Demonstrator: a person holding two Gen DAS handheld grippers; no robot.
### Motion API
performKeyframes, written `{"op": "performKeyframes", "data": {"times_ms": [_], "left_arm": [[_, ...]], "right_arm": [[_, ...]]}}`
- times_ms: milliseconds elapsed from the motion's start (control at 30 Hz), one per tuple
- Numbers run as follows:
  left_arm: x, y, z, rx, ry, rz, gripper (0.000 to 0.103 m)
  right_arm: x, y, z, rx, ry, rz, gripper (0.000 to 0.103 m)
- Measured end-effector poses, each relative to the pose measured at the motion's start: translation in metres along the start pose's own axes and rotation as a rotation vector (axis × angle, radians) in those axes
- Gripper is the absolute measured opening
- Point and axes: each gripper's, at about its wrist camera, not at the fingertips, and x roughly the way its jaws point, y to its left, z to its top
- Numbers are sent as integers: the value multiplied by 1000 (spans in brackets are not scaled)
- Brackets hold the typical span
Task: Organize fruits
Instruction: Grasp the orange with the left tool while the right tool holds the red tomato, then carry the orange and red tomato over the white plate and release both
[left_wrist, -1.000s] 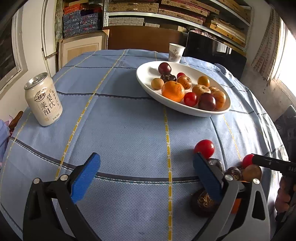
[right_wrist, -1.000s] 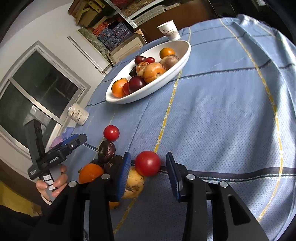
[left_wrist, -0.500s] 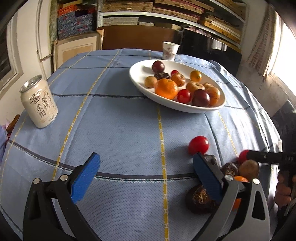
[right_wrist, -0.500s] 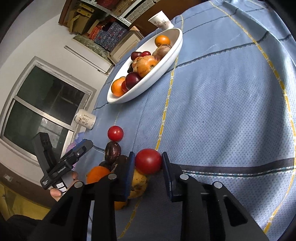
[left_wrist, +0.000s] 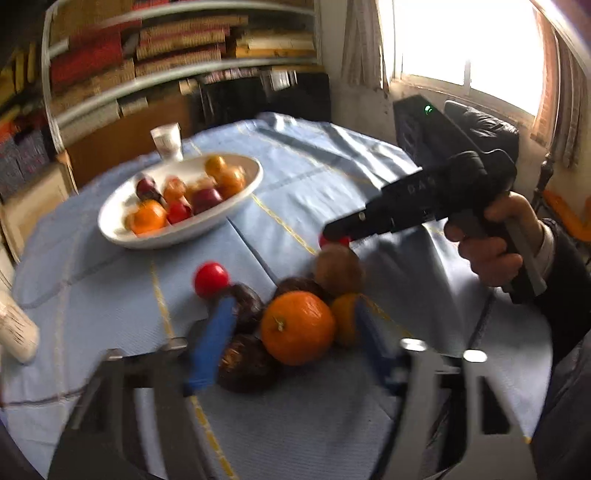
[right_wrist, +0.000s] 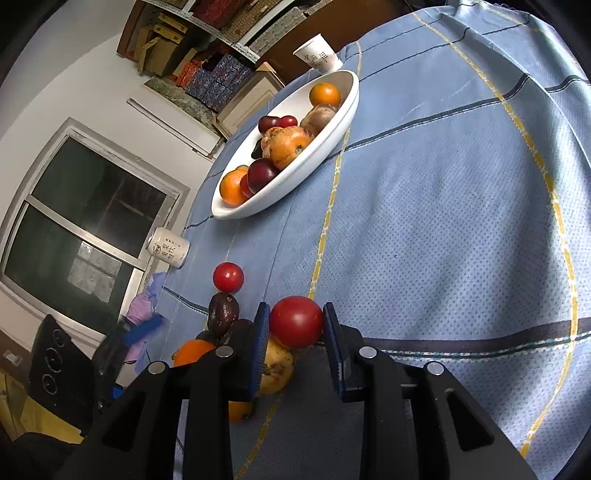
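My right gripper (right_wrist: 296, 334) is shut on a red tomato (right_wrist: 296, 322) over the blue cloth; it also shows in the left wrist view (left_wrist: 334, 240). A yellow-brown fruit (right_wrist: 276, 365) lies just below the tomato. My left gripper (left_wrist: 291, 343) is open, its blue pads on either side of an orange (left_wrist: 297, 326) in a pile of loose fruit with dark fruits (left_wrist: 245, 363). A second red tomato (left_wrist: 211, 279) (right_wrist: 228, 277) lies apart. The white oval bowl (left_wrist: 236, 206) (right_wrist: 332, 136) holds several fruits.
A paper cup (left_wrist: 167, 142) (right_wrist: 318, 55) stands behind the bowl. A drink can (right_wrist: 168, 246) is at the left table edge. Shelves, a window and a black speaker (right_wrist: 61, 369) surround the round table.
My right gripper has closed onto the red tomato. My left gripper has swung right and forward over the fruit pile, and the orange now sits between its pads.
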Motion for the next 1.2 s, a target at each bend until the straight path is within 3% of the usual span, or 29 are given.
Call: {"op": "performKeyframes", "data": {"times_ms": [100,333,400,800,1100,1200], "left_arm": [[2,7,1,-37,9,-19,52],[10,4,-4,-21,54,-55,52],[13,2,-6,-17,69,-57,48],[11,3,-5,-31,61,-50,45],[-6,33,3,-192,-19,-82,45],[-4,55,21,-233,-11,-26,45]], "right_arm": [[-1,-1,-1,1,-4,-3,30],[-3,0,-1,-2,-9,-1,30],[-3,0,-1,0,-9,1,30],[-7,-1,-1,0,-21,4,30],[-16,16,-2,-102,-98,-14,30],[-12,26,9,-130,-88,-2,29]]}}
